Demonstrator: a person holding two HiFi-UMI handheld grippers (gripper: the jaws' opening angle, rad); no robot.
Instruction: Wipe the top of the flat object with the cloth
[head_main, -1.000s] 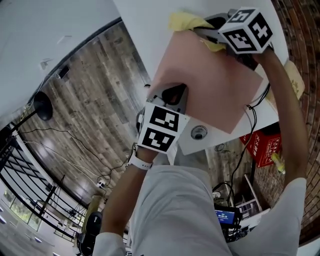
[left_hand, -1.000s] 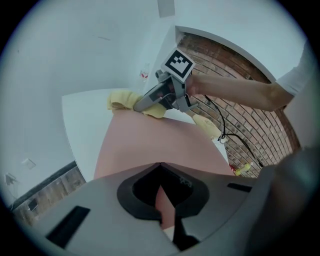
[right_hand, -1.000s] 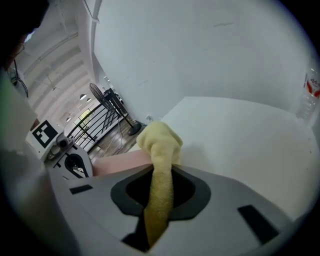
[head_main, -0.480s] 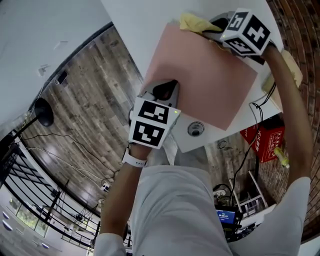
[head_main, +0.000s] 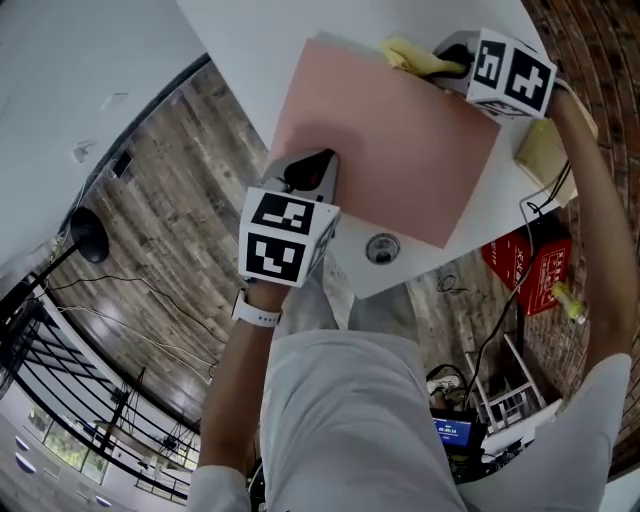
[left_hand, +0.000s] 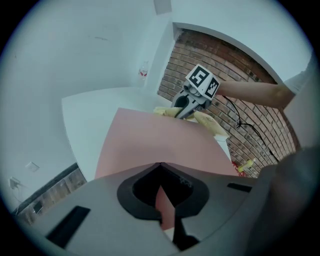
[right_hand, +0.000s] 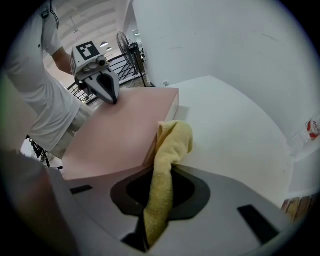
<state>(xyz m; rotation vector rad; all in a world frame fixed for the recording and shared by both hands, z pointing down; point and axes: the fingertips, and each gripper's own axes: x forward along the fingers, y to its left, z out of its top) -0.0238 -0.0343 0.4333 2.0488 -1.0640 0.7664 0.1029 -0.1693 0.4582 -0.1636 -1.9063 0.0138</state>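
Two grippers meet at one pale pink flat square board (head_main: 400, 150), which lies on a white table (head_main: 250, 50) and takes up most of its near right part.

The left gripper (head_main: 320, 168) sits at the board's near left edge. Its own view shows the jaws pressed onto that edge, with a strip of pink between them. A white band (head_main: 258, 312) circles the wrist behind it.

The right gripper (head_main: 440, 62) is at the far right corner of the board, well apart from the left one. Its jaws pinch a yellow terry cloth (right_hand: 167, 165). The cloth runs out from between them and bunches against the board's side edge, its upper fold level with the rim of the top face. From the right gripper view I cannot tell whether the cloth rests on the top face or only leans on the edge.

A round metal fitting (head_main: 382, 247) sits in the table just beyond the board's near corner. A second yellowish pad (head_main: 545, 150) lies at the table's right edge, beside the right forearm. Off the table, a red box (head_main: 530, 275) stands on the grey wood-plank floor (head_main: 170, 200), and a brick wall (left_hand: 225, 65) rises on the right.
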